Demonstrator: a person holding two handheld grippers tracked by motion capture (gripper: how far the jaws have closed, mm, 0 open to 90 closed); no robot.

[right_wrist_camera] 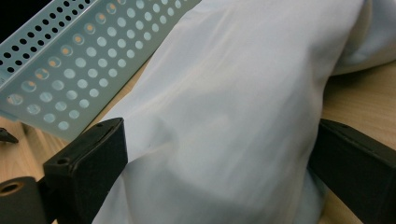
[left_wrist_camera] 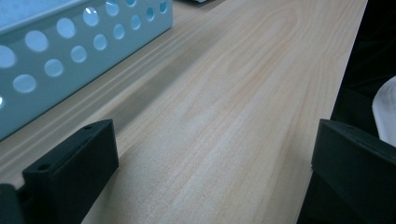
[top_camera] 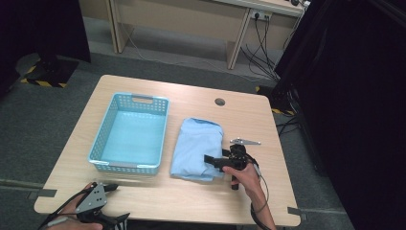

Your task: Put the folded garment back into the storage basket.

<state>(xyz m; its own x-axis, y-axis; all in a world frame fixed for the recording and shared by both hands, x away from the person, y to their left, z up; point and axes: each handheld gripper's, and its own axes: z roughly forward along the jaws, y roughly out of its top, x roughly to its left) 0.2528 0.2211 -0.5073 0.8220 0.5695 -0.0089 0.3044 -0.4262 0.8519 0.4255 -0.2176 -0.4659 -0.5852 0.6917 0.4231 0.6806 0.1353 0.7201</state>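
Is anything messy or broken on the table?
Nothing stands out. The blue basket sits straight and empty, and the folded light blue cloth lies tidy beside it, not in it. The right gripper reaches over the cloth's near corner with jaws open.

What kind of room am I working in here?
Probably a lab or recording space, not a home: a plain desk on grey carpet, black curtains along the right, and hazard tape on the floor beside a wall socket with trailing cables.
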